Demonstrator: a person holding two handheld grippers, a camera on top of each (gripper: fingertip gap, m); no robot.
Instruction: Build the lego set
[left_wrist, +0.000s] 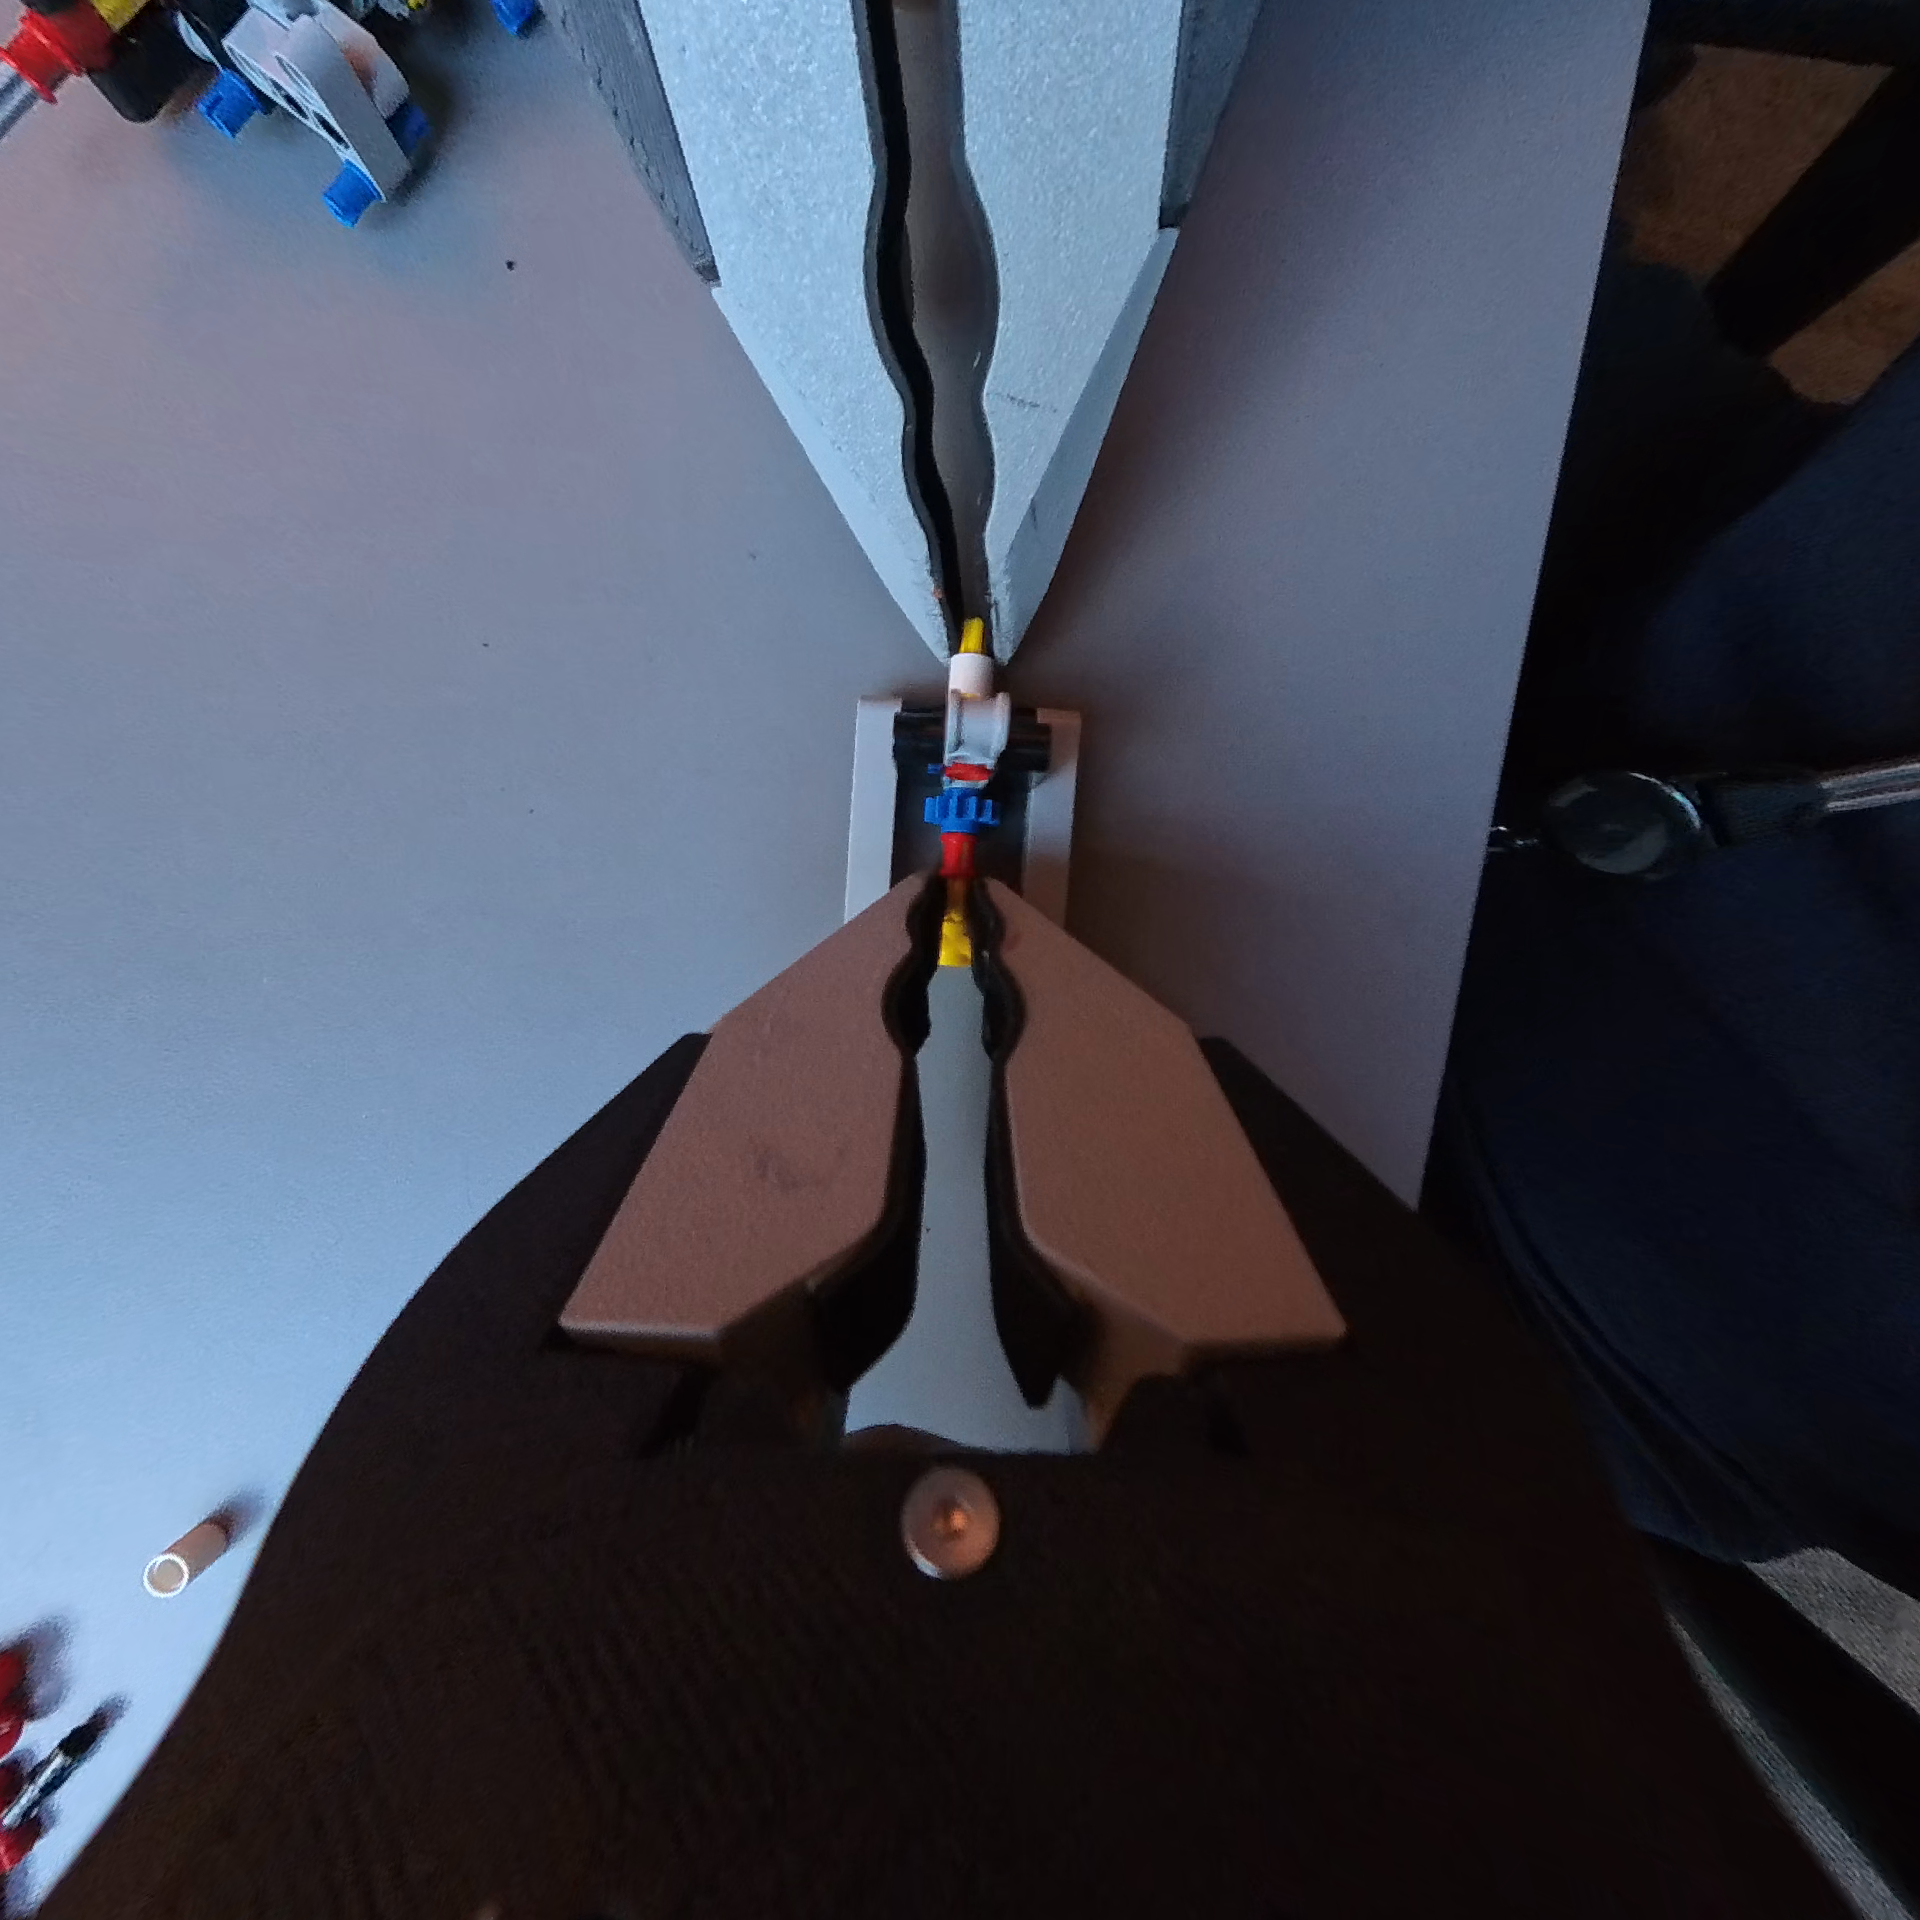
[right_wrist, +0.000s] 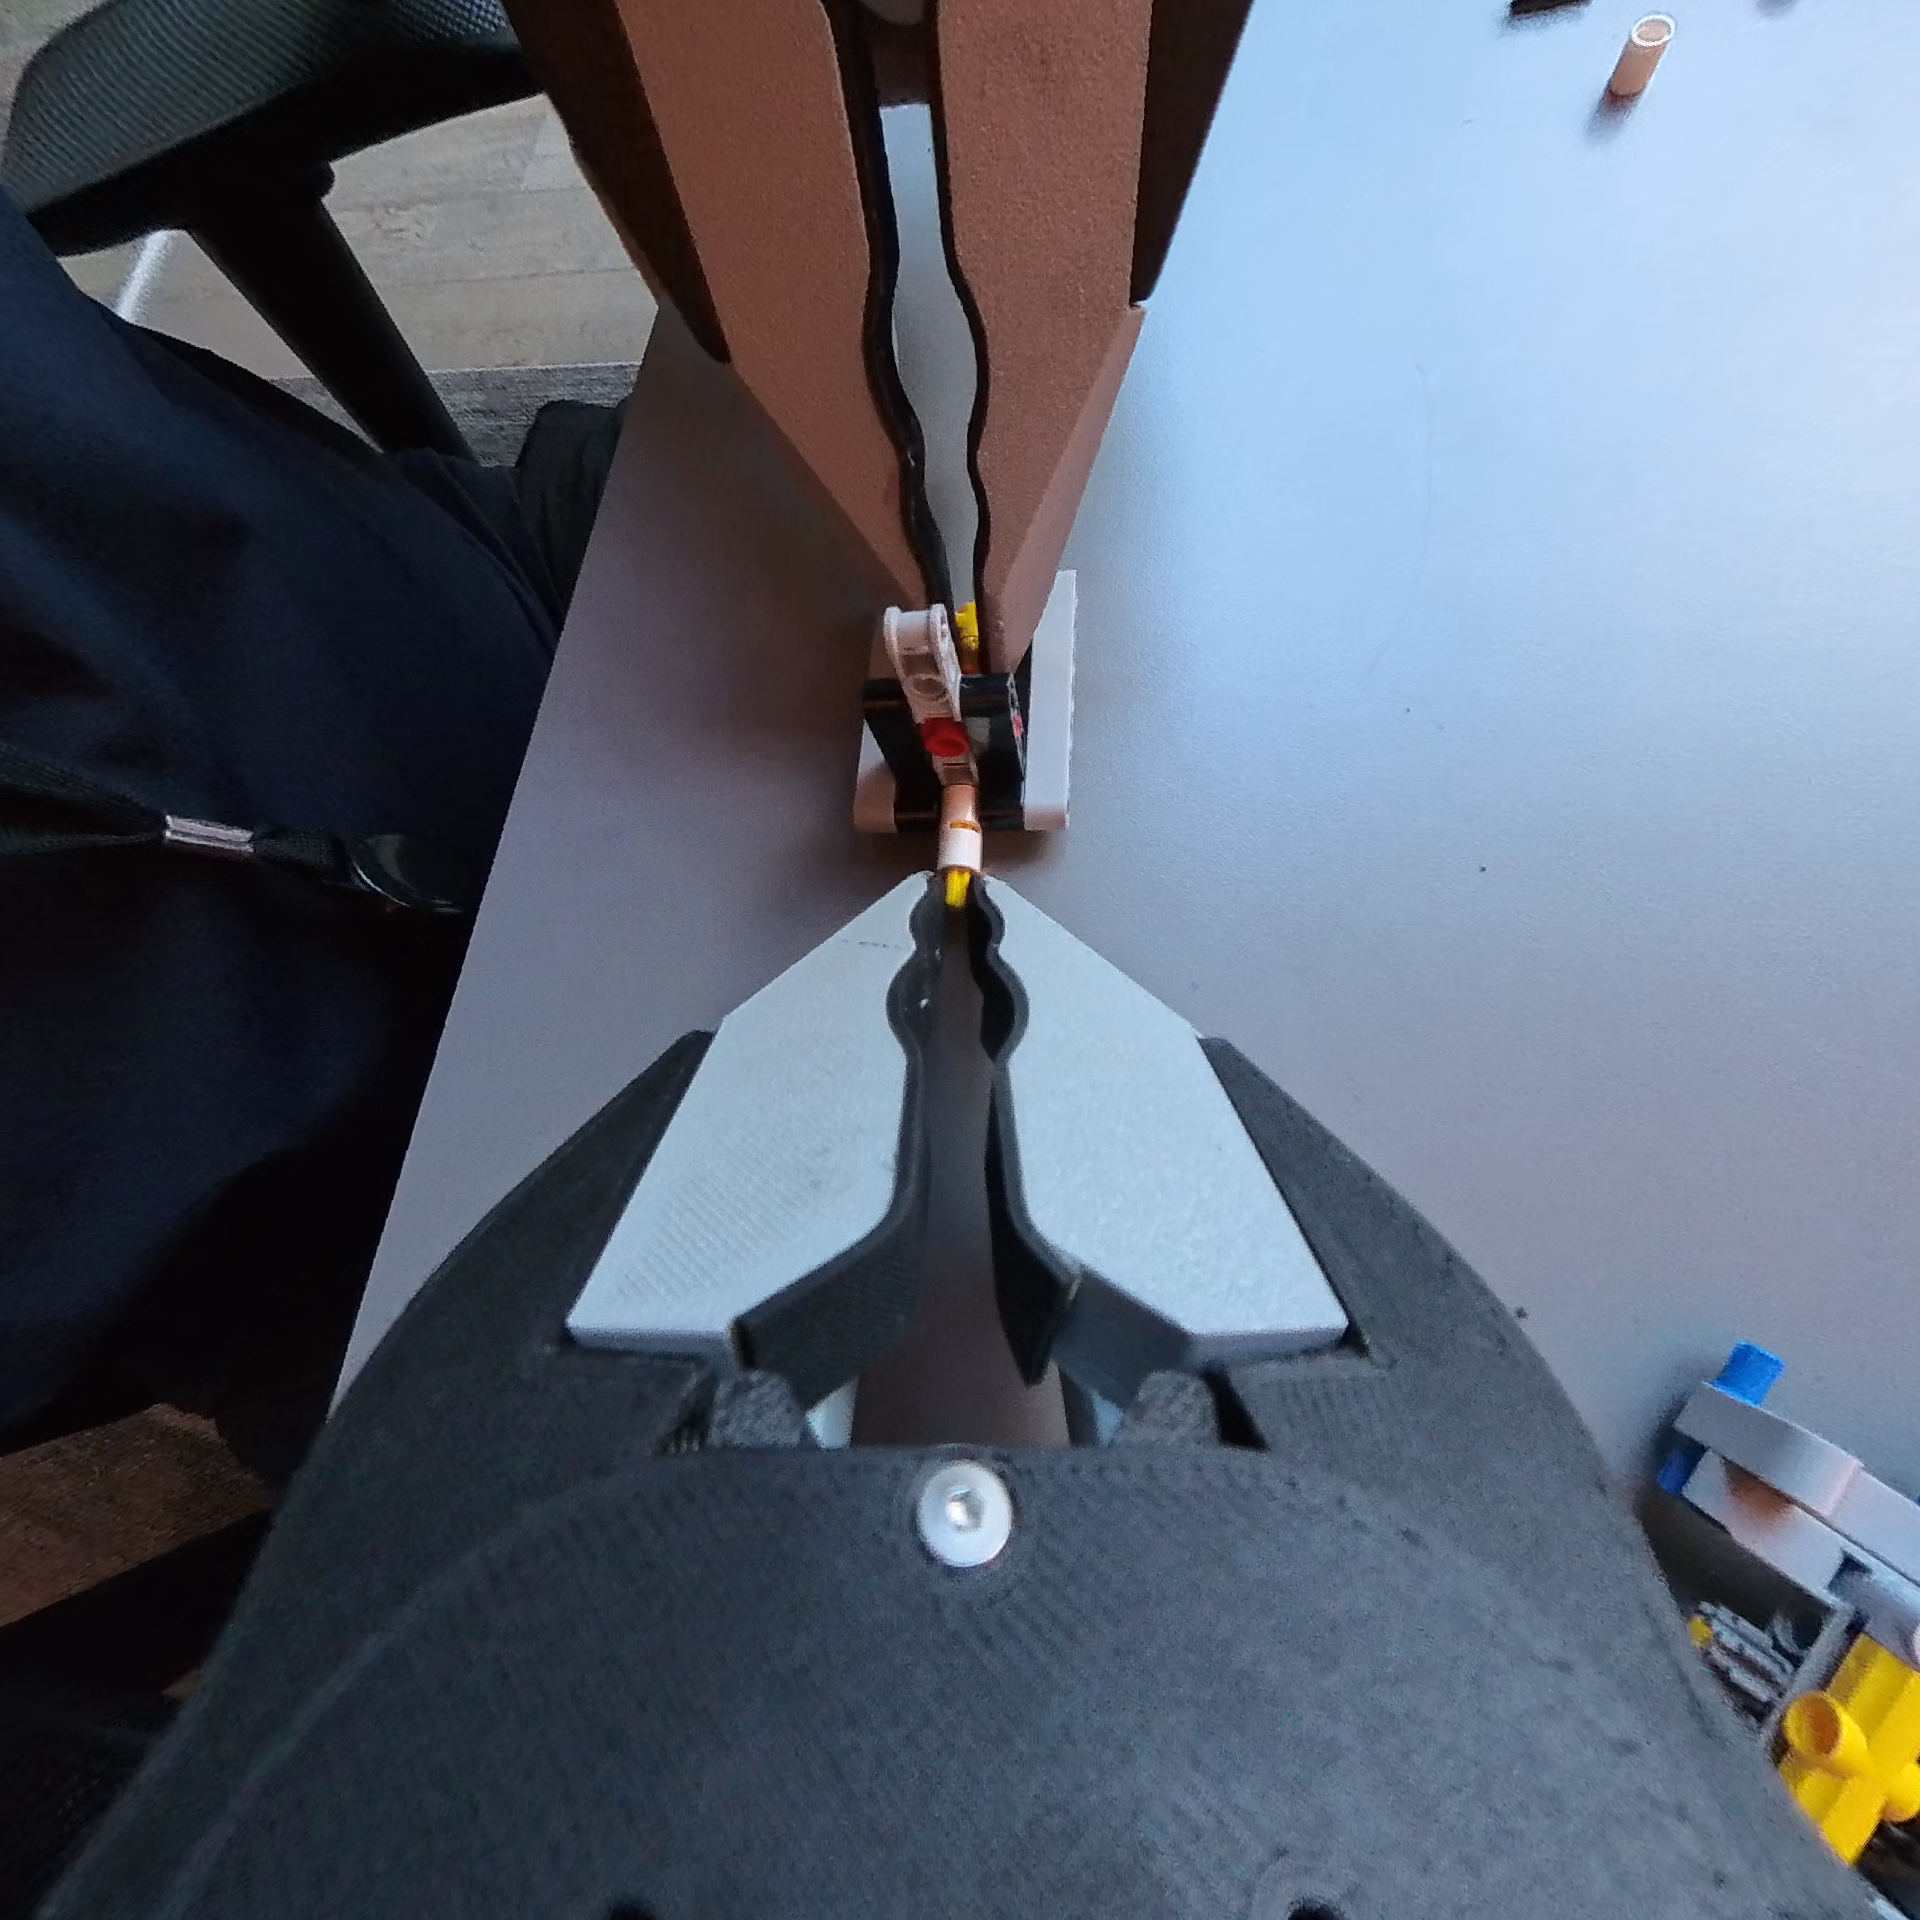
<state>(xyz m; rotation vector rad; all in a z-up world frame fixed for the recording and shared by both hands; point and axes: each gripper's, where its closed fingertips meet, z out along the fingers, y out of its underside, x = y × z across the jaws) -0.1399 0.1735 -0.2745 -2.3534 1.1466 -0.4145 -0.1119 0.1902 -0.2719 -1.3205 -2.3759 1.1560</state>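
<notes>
**Pinching one yellow axle from both ends**

Gripping from opposite sides, my two grippers face each other tip to tip across a small brick-built assembly near the table's edge. My left gripper (left_wrist: 958, 914), the one with brown fingers, is clenched on the near end of a yellow axle (left_wrist: 954, 935); the black wavy pads press against it on both sides. Along that axle toward twelve o'clock sit a red bush (left_wrist: 956, 854), a blue gear (left_wrist: 960, 808), a grey connector (left_wrist: 977, 727) and a white sleeve (left_wrist: 970, 673).

My right gripper (right_wrist: 956, 896), with pale grey fingers, is clamped on the other yellow end of the same axle, which pokes out just past the white sleeve. From this side a white lift-arm (right_wrist: 920, 655) leans up toward eleven o'clock beside the left gripper's tips.

The assembly stands in a black frame (right_wrist: 992, 727) on a small white plate (right_wrist: 1049, 717), which lies flat on the grey table (left_wrist: 416, 727).

Well apart, at eight o'clock in the left view, lies a loose pale tube (left_wrist: 192, 1558). At eleven o'clock sits a grey piece with blue pins (left_wrist: 332, 114). A person in dark clothing (right_wrist: 208, 623) sits at the table's edge.
</notes>
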